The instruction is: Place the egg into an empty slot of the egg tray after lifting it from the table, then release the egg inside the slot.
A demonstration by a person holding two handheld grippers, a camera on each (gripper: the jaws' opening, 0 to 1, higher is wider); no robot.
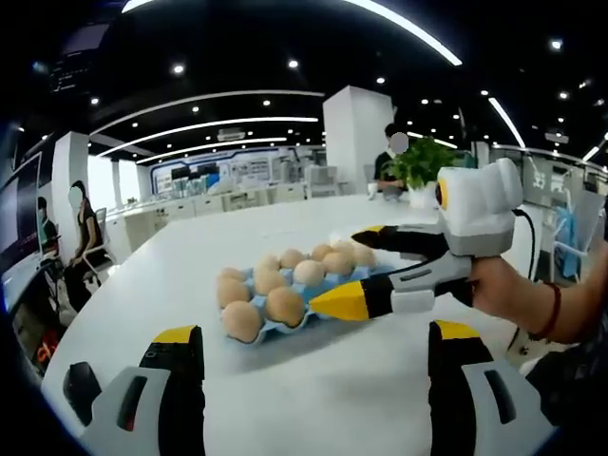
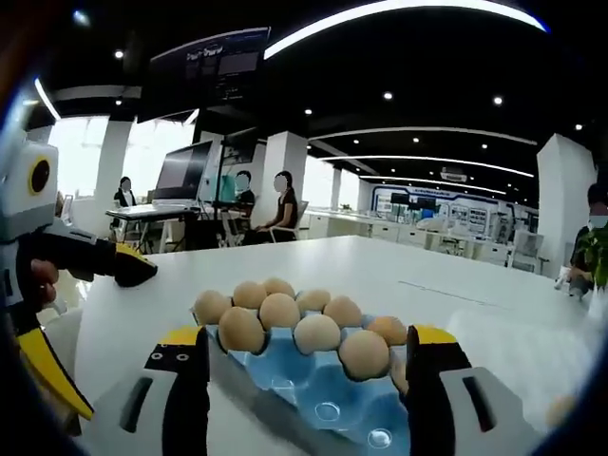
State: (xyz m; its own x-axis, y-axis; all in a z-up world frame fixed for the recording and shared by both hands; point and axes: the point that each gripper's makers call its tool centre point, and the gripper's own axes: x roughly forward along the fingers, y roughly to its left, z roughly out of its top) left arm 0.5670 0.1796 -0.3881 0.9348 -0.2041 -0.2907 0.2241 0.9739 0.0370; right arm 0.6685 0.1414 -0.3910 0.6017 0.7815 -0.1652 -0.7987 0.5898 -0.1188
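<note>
i'm seeing my right gripper (image 1: 366,268) reaching in level over the blue egg tray (image 1: 285,328) on the white table (image 1: 313,389), jaws spread wide around the eggs (image 1: 285,306), gripping none. my left gripper (image 1: 313,380) is hanging back, jaws wide and empty.

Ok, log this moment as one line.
right gripper: open, empty, over egg tray | left gripper: open, empty | empty slots nearest right gripper
</note>
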